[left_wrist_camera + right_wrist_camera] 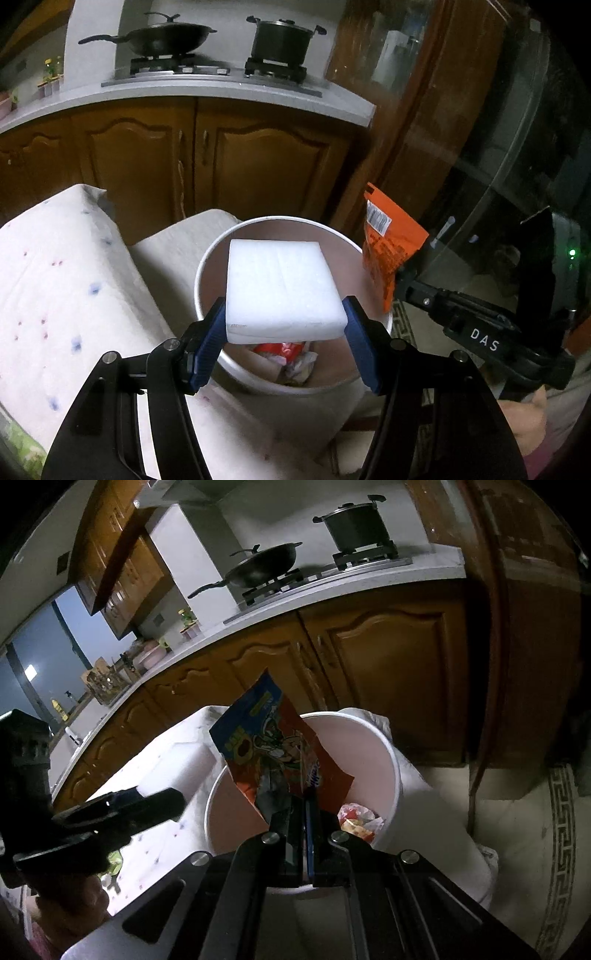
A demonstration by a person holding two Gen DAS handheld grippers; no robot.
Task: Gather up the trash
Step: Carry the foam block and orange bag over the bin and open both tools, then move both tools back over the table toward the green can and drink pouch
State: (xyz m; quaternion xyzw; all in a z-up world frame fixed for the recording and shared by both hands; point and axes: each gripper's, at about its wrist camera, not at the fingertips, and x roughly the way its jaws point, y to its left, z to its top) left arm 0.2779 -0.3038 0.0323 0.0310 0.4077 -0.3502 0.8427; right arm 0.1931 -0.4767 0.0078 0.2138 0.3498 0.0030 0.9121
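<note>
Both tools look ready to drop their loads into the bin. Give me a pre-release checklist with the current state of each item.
1. Left tool grips the white foam block between its blue pads: ok.
2. Block over the mouth of the white bin: ok.
3. Right tool shut on the snack wrapper: ok.
4. Wrapper fully over the bin: cannot tell; its top corner reaches past the far rim.
5. Bin has room; only some trash at the bottom: ok.
6. The tools stand apart from each other: ok.

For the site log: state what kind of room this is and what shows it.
A home kitchen, most likely. A wok and a lidded pot sit on a gas hob set in a pale countertop, with wooden cabinet doors below.
</note>
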